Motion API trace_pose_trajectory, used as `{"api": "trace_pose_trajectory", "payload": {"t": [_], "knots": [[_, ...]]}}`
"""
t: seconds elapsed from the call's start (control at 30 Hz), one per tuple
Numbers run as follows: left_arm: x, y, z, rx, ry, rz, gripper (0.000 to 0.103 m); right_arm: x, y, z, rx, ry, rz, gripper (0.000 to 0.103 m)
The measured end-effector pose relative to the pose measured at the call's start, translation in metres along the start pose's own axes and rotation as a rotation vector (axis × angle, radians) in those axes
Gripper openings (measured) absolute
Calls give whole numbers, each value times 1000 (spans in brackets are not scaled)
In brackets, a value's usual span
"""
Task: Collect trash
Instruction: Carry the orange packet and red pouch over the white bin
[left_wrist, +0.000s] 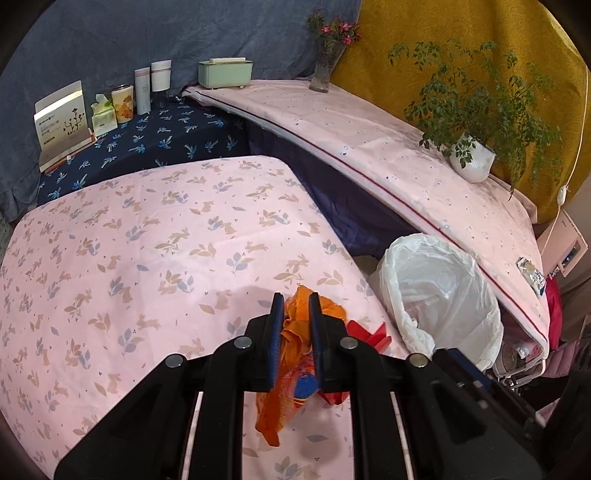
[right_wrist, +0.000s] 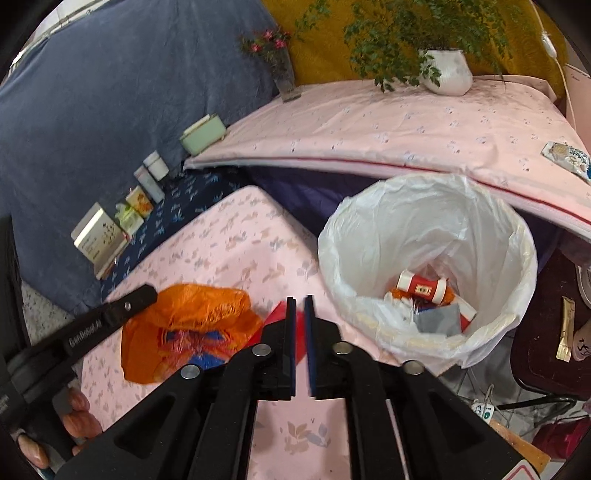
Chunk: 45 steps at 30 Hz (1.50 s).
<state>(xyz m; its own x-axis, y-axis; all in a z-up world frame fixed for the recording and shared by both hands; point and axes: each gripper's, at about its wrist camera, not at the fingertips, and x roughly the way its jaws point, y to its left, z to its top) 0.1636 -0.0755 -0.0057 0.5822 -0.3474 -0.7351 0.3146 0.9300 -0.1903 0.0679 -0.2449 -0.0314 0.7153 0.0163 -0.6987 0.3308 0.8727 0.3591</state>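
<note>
Your left tongs are clamped on a crumpled orange plastic bag, which hangs between the blue pads above the pink rabbit-print surface. From the right wrist view, the same bag bulges out beside the left tool, with your fingers wrapped on its handle at the lower left.

Your right tongs stand slightly apart, a narrow gap between the pads. A red scrap shows in that gap and just past the tips; you cannot tell from this view whether the pads press on it. In the left view that red piece shows just right of the bag.

The white-lined trash bin sits just off the surface's right edge, below the edge of a second pink-covered surface. Inside it lie a red and white container, a grey piece and other scraps. A printed wrapper lies on the far pink surface, to the right of a white potted plant.
</note>
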Motion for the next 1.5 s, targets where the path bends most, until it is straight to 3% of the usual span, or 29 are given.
{"api": "trace_pose_trajectory", "payload": {"t": [0.13, 0.3, 0.5, 0.53, 0.63, 0.7, 0.77, 0.93, 1.17, 1.5], "knots": [[6, 10, -5, -2, 9, 22, 13, 22, 8, -13, 29, 48, 22, 45], [13, 30, -8, -31, 29, 29, 13, 48, 23, -14, 61, 82, 6, 64], [21, 41, -13, -36, 48, 33, 13, 83, 30, -19, 86, 133, -74, 66], [22, 42, -13, -35, 50, 33, 13, 88, 29, -22, 83, 147, -84, 65], [24, 44, -14, -36, 55, 27, 13, 91, 24, -30, 77, 163, -76, 51], [24, 41, -15, -33, 54, 22, 13, 88, 21, -31, 72, 163, -77, 37], [22, 37, -13, -28, 50, 14, 13, 82, 16, -32, 72, 164, -69, 17], [10, 17, -6, 0, 23, -4, 13, 57, 1, -24, 83, 108, -62, 13], [-5, -23, 12, 47, -23, -33, 13, 2, -17, 8, 67, -37, -97, 13], [-2, -90, 36, 126, -61, -73, 13, -54, -65, 47, 109, -172, -149, 13]]}}
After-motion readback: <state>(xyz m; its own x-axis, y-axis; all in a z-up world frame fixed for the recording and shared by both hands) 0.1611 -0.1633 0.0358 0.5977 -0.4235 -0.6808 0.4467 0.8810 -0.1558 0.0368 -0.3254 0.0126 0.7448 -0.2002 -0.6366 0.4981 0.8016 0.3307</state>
